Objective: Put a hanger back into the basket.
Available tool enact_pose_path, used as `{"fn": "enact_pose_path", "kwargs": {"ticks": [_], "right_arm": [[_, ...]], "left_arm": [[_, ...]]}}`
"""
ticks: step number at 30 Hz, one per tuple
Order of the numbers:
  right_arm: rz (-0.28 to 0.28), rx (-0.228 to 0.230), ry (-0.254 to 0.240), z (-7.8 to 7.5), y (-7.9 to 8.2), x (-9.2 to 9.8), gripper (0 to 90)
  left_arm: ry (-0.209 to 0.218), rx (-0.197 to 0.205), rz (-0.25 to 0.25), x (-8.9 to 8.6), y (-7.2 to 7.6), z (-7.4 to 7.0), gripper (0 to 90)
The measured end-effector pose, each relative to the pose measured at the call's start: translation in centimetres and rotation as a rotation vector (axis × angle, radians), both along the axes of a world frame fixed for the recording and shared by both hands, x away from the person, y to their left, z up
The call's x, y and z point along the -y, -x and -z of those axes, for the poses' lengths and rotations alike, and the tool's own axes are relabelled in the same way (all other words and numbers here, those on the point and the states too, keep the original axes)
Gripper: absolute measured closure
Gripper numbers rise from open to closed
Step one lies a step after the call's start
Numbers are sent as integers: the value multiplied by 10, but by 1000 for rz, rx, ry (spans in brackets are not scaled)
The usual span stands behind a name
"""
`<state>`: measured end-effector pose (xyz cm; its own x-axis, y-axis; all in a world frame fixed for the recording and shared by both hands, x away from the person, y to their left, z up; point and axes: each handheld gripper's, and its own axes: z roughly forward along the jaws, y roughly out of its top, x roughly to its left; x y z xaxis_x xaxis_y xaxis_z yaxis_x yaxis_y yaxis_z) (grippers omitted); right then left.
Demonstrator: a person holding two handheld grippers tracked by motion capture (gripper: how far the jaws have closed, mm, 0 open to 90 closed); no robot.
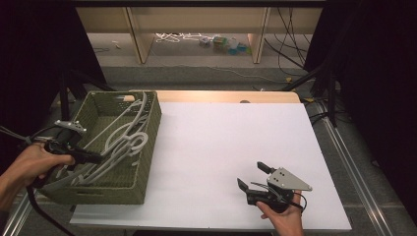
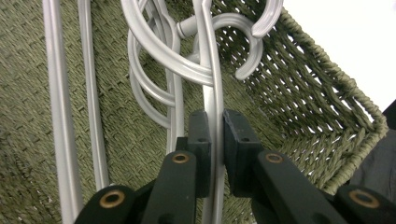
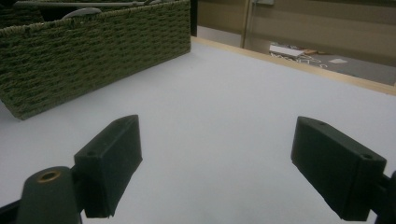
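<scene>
A green woven basket (image 1: 101,195) stands at the table's left edge and holds several pale grey plastic hangers (image 1: 125,140) tangled together. My left gripper (image 1: 98,158) reaches into the basket from the left. In the left gripper view its jaws (image 2: 215,126) are shut on one thin hanger bar (image 2: 212,60), whose hook curls above among other hooks. My right gripper (image 1: 251,174) rests low over the white table (image 1: 221,142) near the front right. It is open, with nothing between its fingers (image 3: 217,135). The basket's side wall (image 3: 93,51) lies off to its left.
The white sheet covers the table up to a wooden strip (image 1: 226,96) at the far edge. Beyond it stand wooden shelf legs (image 1: 137,42), with cables and small items on the floor. A metal rail (image 1: 354,167) runs along the right side, and black curtains flank both sides.
</scene>
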<state>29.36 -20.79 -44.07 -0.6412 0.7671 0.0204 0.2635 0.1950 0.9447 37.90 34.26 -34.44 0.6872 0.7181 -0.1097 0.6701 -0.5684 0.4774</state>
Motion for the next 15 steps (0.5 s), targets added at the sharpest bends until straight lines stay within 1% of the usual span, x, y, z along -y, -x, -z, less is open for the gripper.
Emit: {"fn": "enact_pose_path", "kwargs": {"ticks": [1,2,3,4,5,6,7,8,9,10,11,12,13,14,15], "right_arm": [[6,-2,11,0,0,1,170],[8,-9,22,-1,1,1,170],[9,-8,22,-1,1,1,170],[9,-8,21,-1,1,1,170],[3,4,-3,0,0,0,170],[8,5,6,0,0,0,170],[5,3,-1,0,0,0,170],[5,2,-1,0,0,0,170],[10,2,13,0,0,1,170],[7,-19,30,-2,1,2,170],[4,-3,18,0,0,0,170],[4,23,24,0,-1,1,170],[0,6,16,-1,0,0,170],[4,10,10,-1,0,0,171],[3,2,12,-1,0,0,171]], "left_arm": [[4,-15,-29,1,1,0,820],[-28,-9,32,-2,-3,-1,820],[-39,0,60,-3,-6,-1,820],[-14,-51,-51,1,1,-1,820],[11,-92,-130,4,6,0,819],[11,-90,-133,4,7,1,820],[23,-104,-167,6,8,2,820],[22,-101,-159,5,7,2,819],[24,-109,-161,5,6,3,819],[25,-115,-159,4,5,4,819],[26,-122,-150,3,4,5,819],[27,-130,-150,3,2,6,818],[21,-134,-157,2,1,6,817],[21,-132,-160,2,0,8,816],[28,-154,-196,3,1,8,815]]}}
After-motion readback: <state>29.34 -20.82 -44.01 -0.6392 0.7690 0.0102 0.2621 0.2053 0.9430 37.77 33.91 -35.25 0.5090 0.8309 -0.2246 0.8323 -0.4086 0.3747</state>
